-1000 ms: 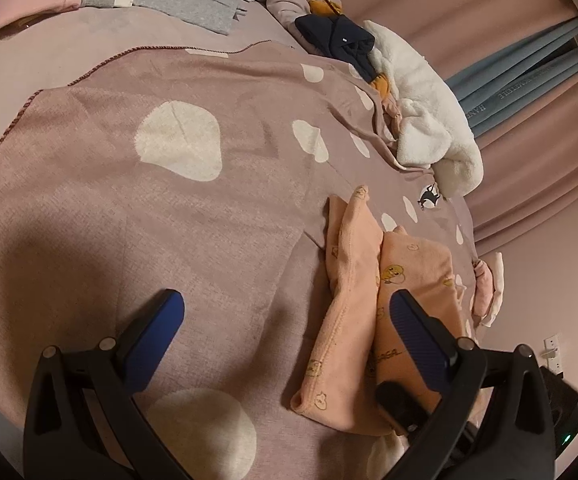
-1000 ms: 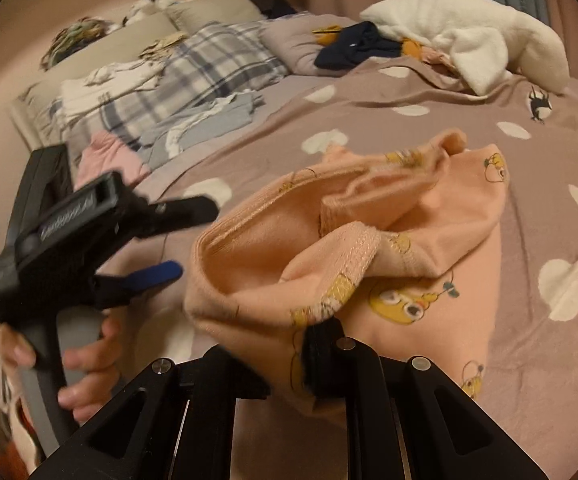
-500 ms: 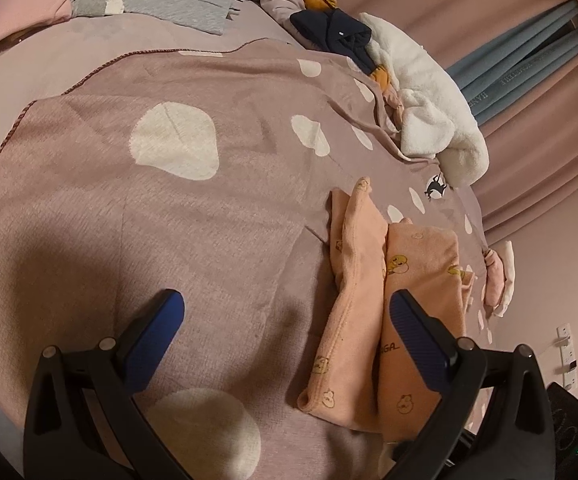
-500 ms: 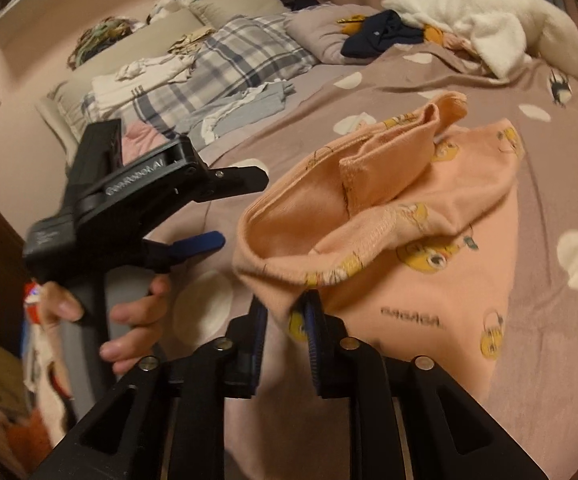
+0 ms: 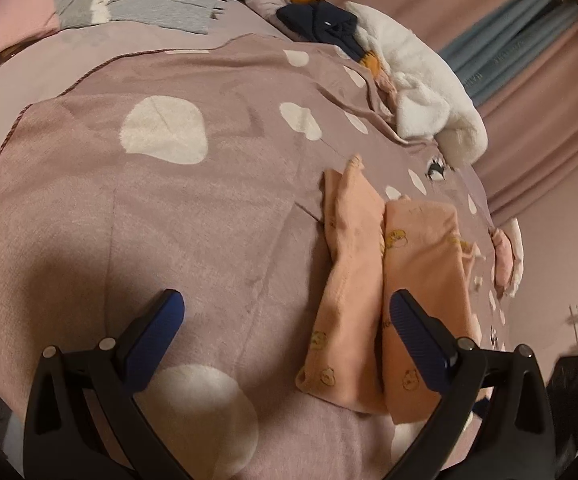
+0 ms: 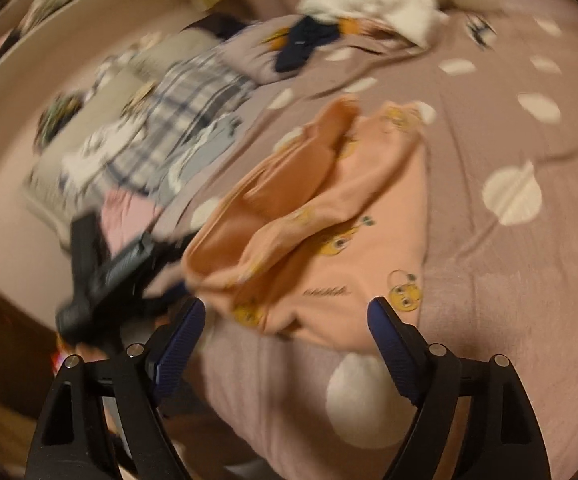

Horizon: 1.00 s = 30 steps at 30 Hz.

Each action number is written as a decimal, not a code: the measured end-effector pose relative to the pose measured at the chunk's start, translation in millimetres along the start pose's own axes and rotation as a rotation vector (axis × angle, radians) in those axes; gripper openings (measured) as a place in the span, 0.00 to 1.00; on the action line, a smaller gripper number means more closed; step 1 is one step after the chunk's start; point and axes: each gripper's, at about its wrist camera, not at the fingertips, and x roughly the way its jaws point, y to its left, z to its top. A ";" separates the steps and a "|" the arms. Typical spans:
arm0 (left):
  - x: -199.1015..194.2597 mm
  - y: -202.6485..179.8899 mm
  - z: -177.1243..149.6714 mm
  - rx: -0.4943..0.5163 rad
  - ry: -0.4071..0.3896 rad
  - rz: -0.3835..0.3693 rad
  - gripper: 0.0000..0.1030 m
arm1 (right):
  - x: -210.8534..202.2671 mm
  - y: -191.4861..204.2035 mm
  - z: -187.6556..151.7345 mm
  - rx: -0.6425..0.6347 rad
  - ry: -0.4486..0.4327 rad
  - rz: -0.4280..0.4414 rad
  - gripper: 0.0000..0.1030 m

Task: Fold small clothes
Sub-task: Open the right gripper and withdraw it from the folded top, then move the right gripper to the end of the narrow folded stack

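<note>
A peach garment (image 5: 393, 276) printed with small yellow cartoon figures lies folded lengthwise on the mauve blanket with white spots (image 5: 161, 208). My left gripper (image 5: 287, 336) hovers open over the blanket, its right finger (image 5: 417, 340) in front of the garment's near end, nothing between the pads. In the blurred right wrist view the peach garment (image 6: 349, 224) rests just beyond my right gripper (image 6: 287, 340). That gripper's jaws are opening wide, and neither pad touches the cloth. My left gripper (image 6: 105, 268) shows there as a dark blur at the left.
A white fluffy cloth (image 5: 421, 92) and a navy garment (image 5: 321, 24) lie at the blanket's far right. Grey clothes (image 5: 137, 4) and plaid bedding (image 6: 185, 120) lie at the head of the bed. A small pink garment (image 5: 507, 256) sits at the right edge, with curtains (image 5: 529, 40) behind.
My right gripper let go of the garment's raised fold, opened wide and rolled. The fold dropped onto the rest of the garment. The left gripper stayed open and barely moved.
</note>
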 end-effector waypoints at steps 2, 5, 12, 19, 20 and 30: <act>-0.4 -1.3 -0.5 0.007 0.007 -0.027 1.00 | 4.1 -5.1 6.5 0.033 -0.003 0.016 0.81; -1.9 -1.2 0.4 -0.007 0.014 -0.098 1.00 | 14.1 -13.3 20.9 0.096 -0.004 0.003 0.85; -4.3 -1.3 8.4 -0.039 0.011 -0.122 1.00 | 46.3 -35.9 46.9 0.321 0.034 0.124 0.86; -9.5 7.4 10.3 -0.065 0.019 -0.148 1.00 | 60.7 -37.4 64.0 0.516 -0.015 0.335 0.86; -11.1 8.0 10.3 -0.058 0.010 -0.128 1.00 | 63.2 -33.0 67.3 0.508 -0.007 0.339 0.86; -17.8 12.1 5.7 0.043 -0.011 -0.048 1.00 | 70.1 44.2 78.8 0.195 0.063 0.206 0.86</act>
